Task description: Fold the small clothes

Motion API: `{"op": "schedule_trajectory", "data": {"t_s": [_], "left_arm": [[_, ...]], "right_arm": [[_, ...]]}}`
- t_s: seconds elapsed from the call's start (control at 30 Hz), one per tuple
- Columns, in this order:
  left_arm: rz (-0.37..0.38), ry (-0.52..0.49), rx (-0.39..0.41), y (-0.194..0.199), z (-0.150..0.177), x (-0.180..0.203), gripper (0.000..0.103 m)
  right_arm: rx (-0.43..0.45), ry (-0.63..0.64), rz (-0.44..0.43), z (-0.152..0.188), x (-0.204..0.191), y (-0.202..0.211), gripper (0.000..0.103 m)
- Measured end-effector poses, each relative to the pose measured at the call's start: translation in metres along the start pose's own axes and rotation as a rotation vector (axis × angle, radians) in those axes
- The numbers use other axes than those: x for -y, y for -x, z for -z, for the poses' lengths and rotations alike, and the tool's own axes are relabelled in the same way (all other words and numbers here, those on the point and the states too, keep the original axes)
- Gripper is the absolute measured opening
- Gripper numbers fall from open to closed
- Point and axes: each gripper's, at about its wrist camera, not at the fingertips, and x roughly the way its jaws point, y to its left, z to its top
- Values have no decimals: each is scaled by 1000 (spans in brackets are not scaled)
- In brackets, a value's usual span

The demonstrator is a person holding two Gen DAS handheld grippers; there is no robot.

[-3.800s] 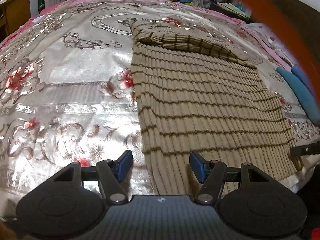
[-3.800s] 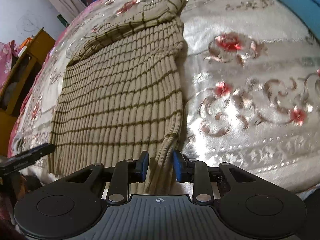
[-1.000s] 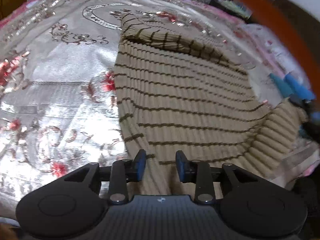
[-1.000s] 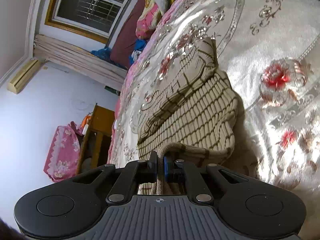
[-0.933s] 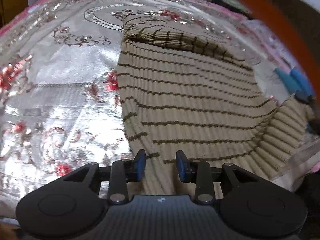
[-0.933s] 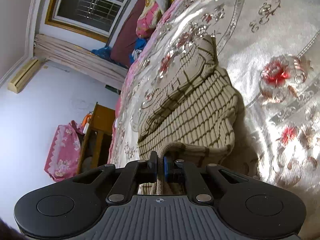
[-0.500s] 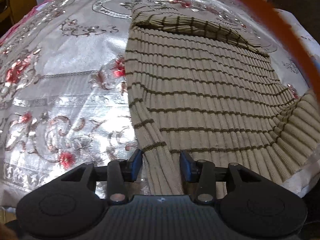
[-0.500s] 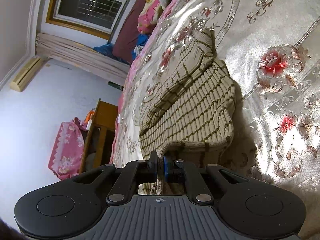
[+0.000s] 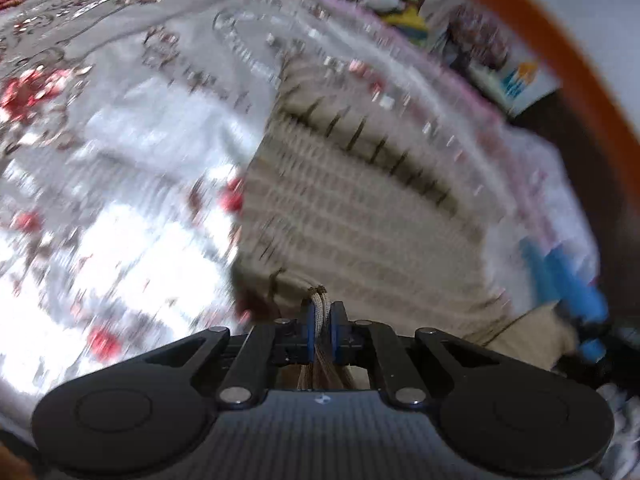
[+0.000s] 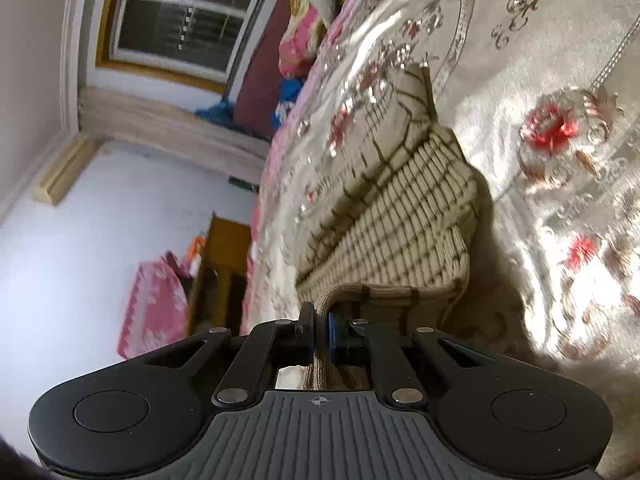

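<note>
A beige ribbed sweater (image 9: 360, 216) with thin dark stripes lies on the flowered bedspread (image 9: 120, 184). In the blurred left wrist view, my left gripper (image 9: 321, 322) is shut on the sweater's near hem, a bunch of knit squeezed between the blue pads. In the right wrist view, the same sweater (image 10: 400, 216) runs away from me, its near edge lifted and curled. My right gripper (image 10: 319, 330) is shut on that hem corner. The right gripper's blue fingers (image 9: 576, 292) show at the far right of the left wrist view.
The silvery bedspread (image 10: 560, 184) spreads to the right of the sweater. Piled pillows and clothes (image 10: 304, 28) sit at the bed's head below a window. A wooden cabinet (image 10: 224, 268) and a pink cloth (image 10: 152, 312) stand by the white wall. An orange strap (image 9: 560, 52) crosses the left wrist view.
My left gripper has shut on the sweater's hem, where before the knit lay loose between open jaws, and it has lifted and rolled. The right gripper keeps its grip and has hardly moved.
</note>
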Motion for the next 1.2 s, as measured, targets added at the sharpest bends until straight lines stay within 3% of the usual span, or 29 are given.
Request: {"op": "schedule_trajectory", "data": {"t_s": [0.2,0.43,0.57,0.87,1.07,1.2], "left_arm": [[192,87,146,6,-58,-2,14],[220,30,234,-22,-139,15,14],[228,46,253,-49,-171,16,14],[106,78,220,-125,-202,-4,10],[71,60,224,-141,-210,-7,9],[28,33,227,-144,-214,-7,10]], "right_arm": [[100,-20,-49,-32,-13,-2,7],[179,-5,-50,-85,-29,-32,7],[211,-24,-43,-119,-29,-63,7],[211,-60,93,-170,-5,-142,7],[202,-76,182,-180,18,-175,11],[179,-137,167,-186,32,-178,13]]}}
